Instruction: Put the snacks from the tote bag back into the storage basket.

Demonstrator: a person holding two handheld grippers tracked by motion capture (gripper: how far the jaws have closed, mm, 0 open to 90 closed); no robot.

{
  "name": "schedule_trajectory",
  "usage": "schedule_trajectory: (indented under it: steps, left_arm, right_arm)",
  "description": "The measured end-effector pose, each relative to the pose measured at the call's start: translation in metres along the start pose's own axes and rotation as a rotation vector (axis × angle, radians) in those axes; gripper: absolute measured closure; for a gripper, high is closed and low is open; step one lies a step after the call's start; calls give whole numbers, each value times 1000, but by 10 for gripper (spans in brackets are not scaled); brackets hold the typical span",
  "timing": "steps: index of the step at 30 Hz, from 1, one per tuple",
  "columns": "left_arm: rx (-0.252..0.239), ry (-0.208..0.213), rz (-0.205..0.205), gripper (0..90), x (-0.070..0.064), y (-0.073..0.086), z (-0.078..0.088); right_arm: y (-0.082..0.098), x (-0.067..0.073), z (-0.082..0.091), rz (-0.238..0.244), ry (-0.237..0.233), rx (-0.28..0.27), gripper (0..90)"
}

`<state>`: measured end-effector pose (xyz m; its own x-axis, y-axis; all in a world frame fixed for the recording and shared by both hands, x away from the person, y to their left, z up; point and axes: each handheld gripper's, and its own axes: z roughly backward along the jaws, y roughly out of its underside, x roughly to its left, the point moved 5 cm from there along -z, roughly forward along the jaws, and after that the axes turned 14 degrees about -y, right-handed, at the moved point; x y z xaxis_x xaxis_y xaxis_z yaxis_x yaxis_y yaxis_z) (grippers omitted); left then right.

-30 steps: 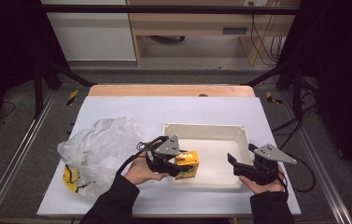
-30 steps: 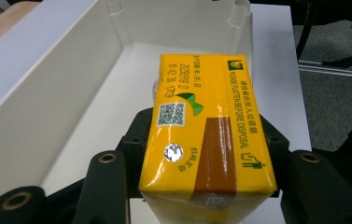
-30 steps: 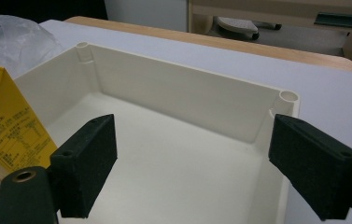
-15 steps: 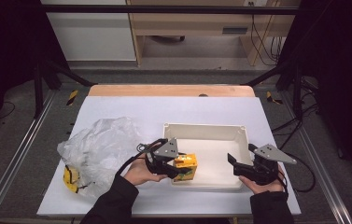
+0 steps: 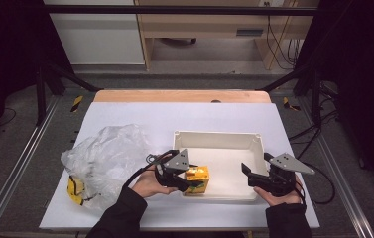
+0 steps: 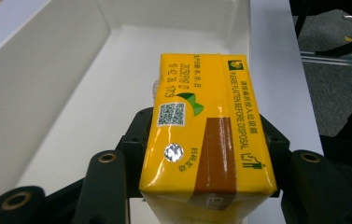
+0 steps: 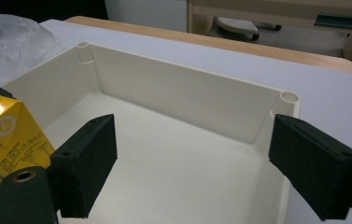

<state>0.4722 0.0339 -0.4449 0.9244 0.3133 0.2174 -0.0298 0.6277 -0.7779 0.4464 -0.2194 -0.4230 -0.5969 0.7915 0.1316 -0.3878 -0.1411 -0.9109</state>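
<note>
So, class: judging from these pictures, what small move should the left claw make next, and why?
Probably open and let go. The left claw is shut on the yellow carton, which appears already low inside the white tray, while the right claw waits open at the tray's other end.

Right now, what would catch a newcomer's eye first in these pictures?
The yellow carton, clamped in the left tongs at the near left corner of the white tray. Next, the crumpled clear bag lying left of the tray, and the right tongs open over the tray's near right side.
</note>
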Motion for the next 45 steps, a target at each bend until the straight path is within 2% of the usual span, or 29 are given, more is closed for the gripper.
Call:
schedule_trajectory:
  steps: [3, 8, 13, 19, 21, 24, 29, 33, 37, 38, 41, 42, 45]
  left_arm:
    - [12, -15, -9, 504, 0, 2, -4]
    - [3, -9, 14, 502, 4, 6, -4]
    - [11, -28, 38, 491, 5, 8, -4]
    - [16, -46, 62, 406, 4, 7, -2]
    - [-1, -66, 94, 382, 5, 3, 4]
    - [-28, -64, 145, 343, 7, -1, 10]
    - [-56, -117, 197, 283, 8, -8, 23]
    - [-57, -157, 238, 249, 11, -9, 33]
    - [-65, -180, 254, 204, 13, -9, 42]
    - [-68, -203, 256, 194, 14, -9, 48]
    - [-66, -227, 266, 181, 16, -7, 55]
    - [-62, -248, 282, 178, 17, -4, 61]
    - [-59, -287, 294, 171, 20, 1, 71]
  right_arm:
    - [0, 0, 0, 1, 0, 0, 155]
    - [0, 0, 1, 0, 1, 0, 155]
    - [0, -1, 0, 1, 1, -1, 155]
    - [0, 0, 0, -1, 1, 0, 155]
    - [1, 0, -1, 1, 2, 2, 155]
    - [1, -1, 0, -2, 1, 1, 155]
    - [1, -1, 0, -4, 3, 3, 154]
    - [1, -2, 1, -5, 5, 1, 153]
    - [1, -3, 1, -7, 6, -1, 153]
    - [2, -3, 1, -9, 7, -1, 152]
    - [2, -3, 2, -9, 7, -2, 152]
    - [2, -4, 2, -10, 8, -2, 151]
    - [2, -5, 3, -13, 11, -2, 150]
